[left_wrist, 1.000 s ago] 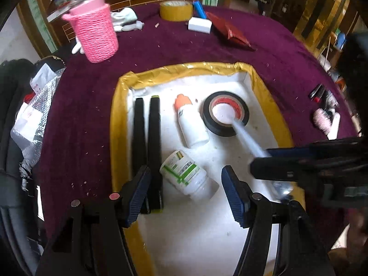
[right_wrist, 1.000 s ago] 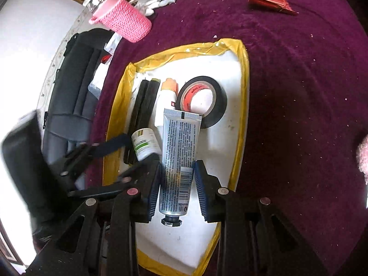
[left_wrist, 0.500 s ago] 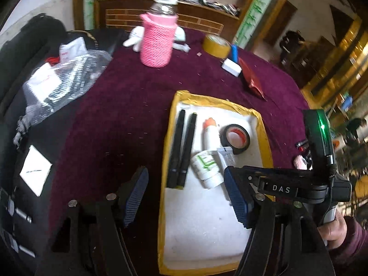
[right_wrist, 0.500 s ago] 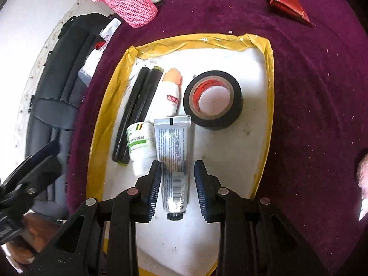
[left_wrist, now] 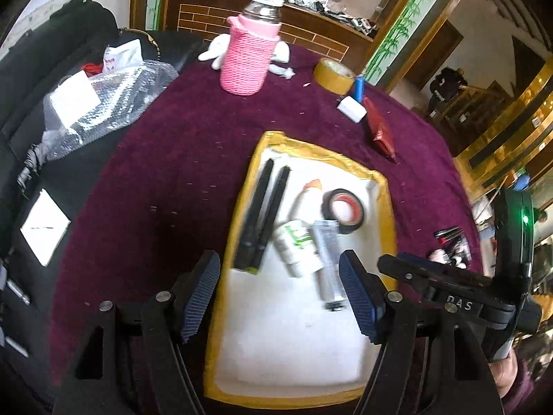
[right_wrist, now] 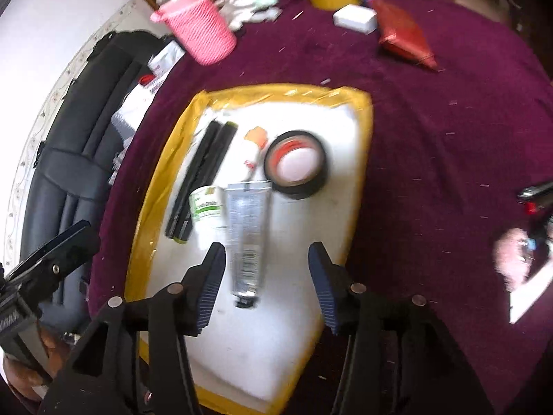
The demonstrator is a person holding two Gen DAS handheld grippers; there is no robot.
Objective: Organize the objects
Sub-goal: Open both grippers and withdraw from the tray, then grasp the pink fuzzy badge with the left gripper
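A white tray with a yellow taped rim [left_wrist: 389, 221] [right_wrist: 363, 159] lies on the purple table. In it lie two black markers [left_wrist: 261, 218] [right_wrist: 204, 176], a white bottle with an orange cap [left_wrist: 306, 193] [right_wrist: 254, 148], a black tape roll [left_wrist: 342, 211] [right_wrist: 297, 164], a white pill bottle with a green label [left_wrist: 295, 245] [right_wrist: 205, 207] and a silver tube [left_wrist: 328, 259] [right_wrist: 245, 238]. My left gripper [left_wrist: 280, 294] is open and empty above the tray's near end. My right gripper [right_wrist: 268, 283] is open and empty, just behind the tube's cap.
A pink knitted bottle sleeve [left_wrist: 249, 55] [right_wrist: 198, 24], a yellow tape roll [left_wrist: 333, 74], a white block [left_wrist: 350, 109] and a red packet [left_wrist: 380, 131] stand at the table's far side. Pens and small items [left_wrist: 449, 242] lie to the right. A black chair [right_wrist: 69, 159] stands at the left.
My right gripper has opened and let go of the silver tube, which now lies in the tray beside the pill bottle. Both grippers have drawn back from the tray.
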